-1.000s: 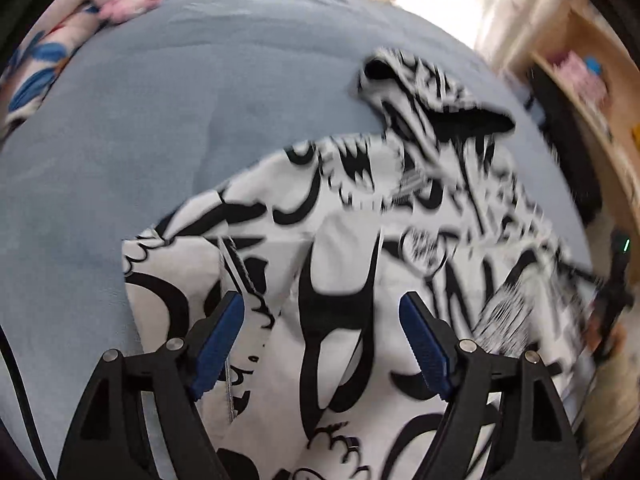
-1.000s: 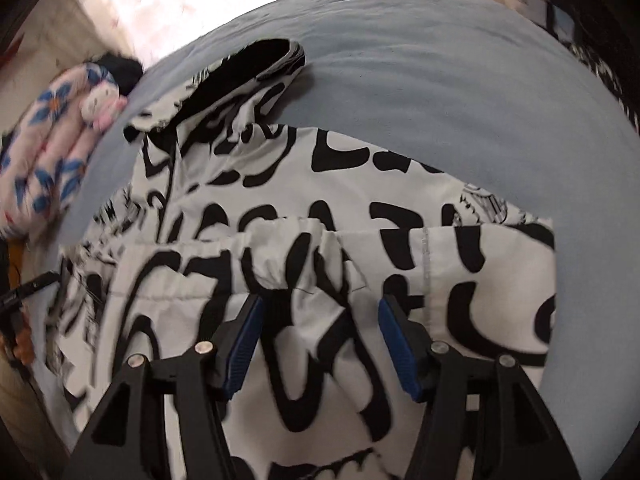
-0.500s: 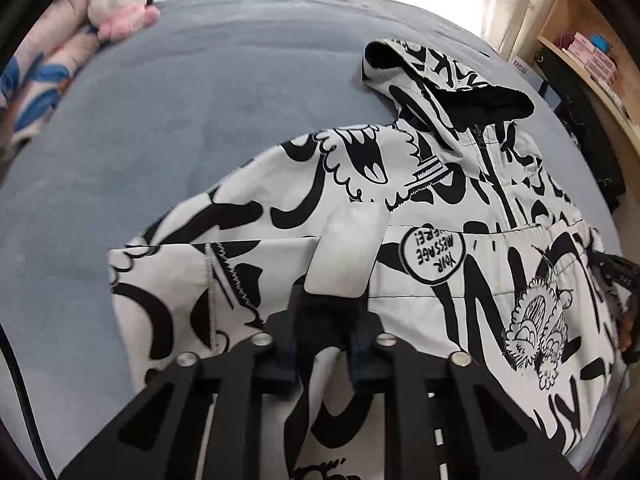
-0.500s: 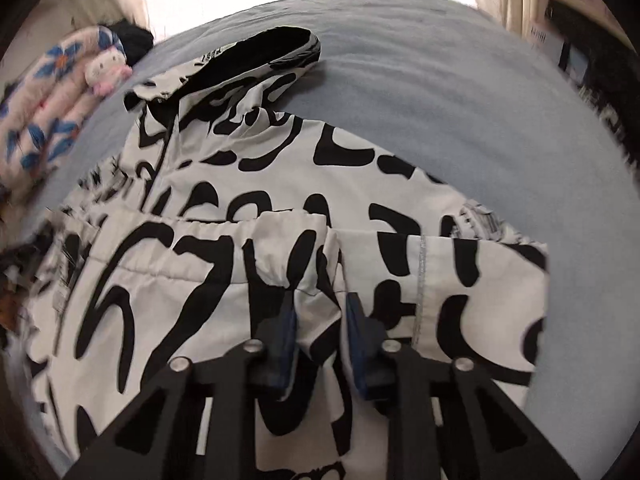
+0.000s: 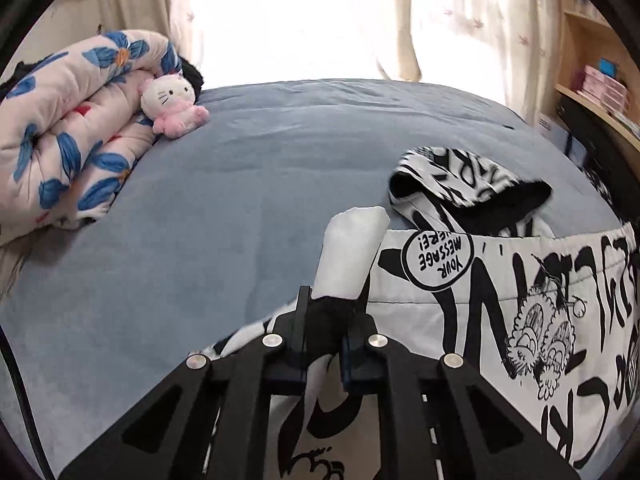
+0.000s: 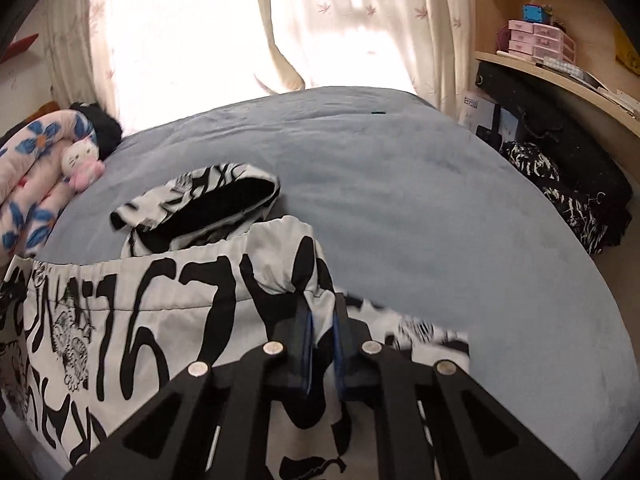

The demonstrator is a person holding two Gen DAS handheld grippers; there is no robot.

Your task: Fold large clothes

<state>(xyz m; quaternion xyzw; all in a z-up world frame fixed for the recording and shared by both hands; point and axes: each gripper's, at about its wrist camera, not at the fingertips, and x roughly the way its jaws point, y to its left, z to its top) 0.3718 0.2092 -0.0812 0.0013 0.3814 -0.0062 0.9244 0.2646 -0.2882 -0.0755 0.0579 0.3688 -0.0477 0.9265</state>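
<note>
1. Strong daylight pours through the curtained window (image 5: 288,20) behind the bed (image 5: 248,184) — it is blown out to plain white in both views.
2. The bedspread is evenly lit, with only soft shadows.
3. Fisheye bending curves the edges; black corners frame each view.
4. Slight motion blur smears the shelf (image 5: 600,96) — and the jacket (image 6: 424,332) edge in the right view.

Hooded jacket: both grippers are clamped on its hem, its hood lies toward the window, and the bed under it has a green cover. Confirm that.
Not quite: the bed cover is grey-blue, not green, as the left wrist view shows. The rest holds: the left gripper and right gripper are each clamped on the hem of the hooded jacket, and its hood lies toward the window.
</note>
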